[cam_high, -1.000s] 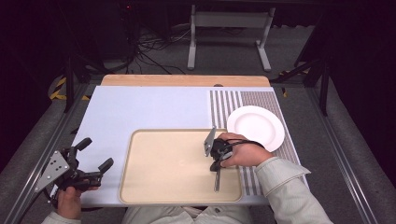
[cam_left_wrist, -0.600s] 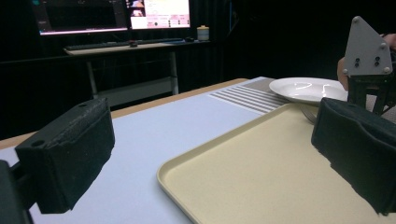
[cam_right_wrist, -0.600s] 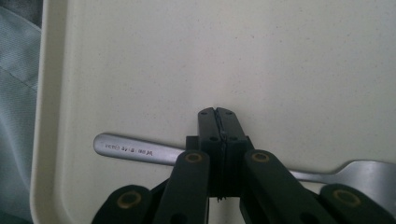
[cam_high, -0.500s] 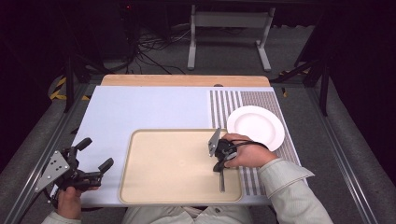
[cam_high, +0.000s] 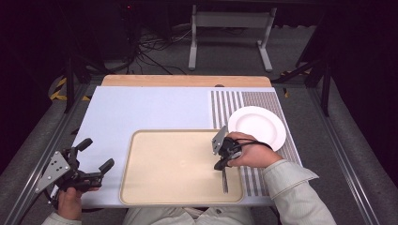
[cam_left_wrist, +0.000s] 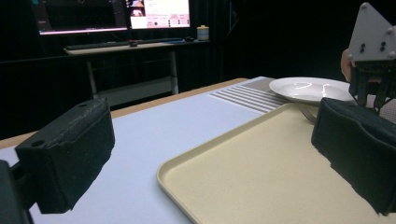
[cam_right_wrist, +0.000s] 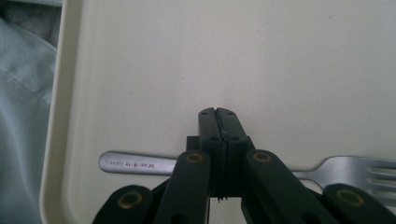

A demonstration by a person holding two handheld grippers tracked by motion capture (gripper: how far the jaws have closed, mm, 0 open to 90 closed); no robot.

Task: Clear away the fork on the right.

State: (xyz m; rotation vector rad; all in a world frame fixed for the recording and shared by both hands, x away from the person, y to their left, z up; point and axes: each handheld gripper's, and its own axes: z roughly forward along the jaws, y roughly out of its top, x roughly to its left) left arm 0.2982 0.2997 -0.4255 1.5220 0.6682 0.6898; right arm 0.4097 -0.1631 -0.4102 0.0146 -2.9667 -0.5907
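One silver fork (cam_right_wrist: 355,173), engraved handle, flat on beige tray (cam_right_wrist: 140,56)

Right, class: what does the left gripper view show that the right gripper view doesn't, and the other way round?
Left gripper view: the white plate, monitors on a desk behind, the left gripper's open jaws. Right gripper view: a pale sleeve and the fork's stamped handle end. Shared: the beige tray, the fork and the right gripper, shut on it.
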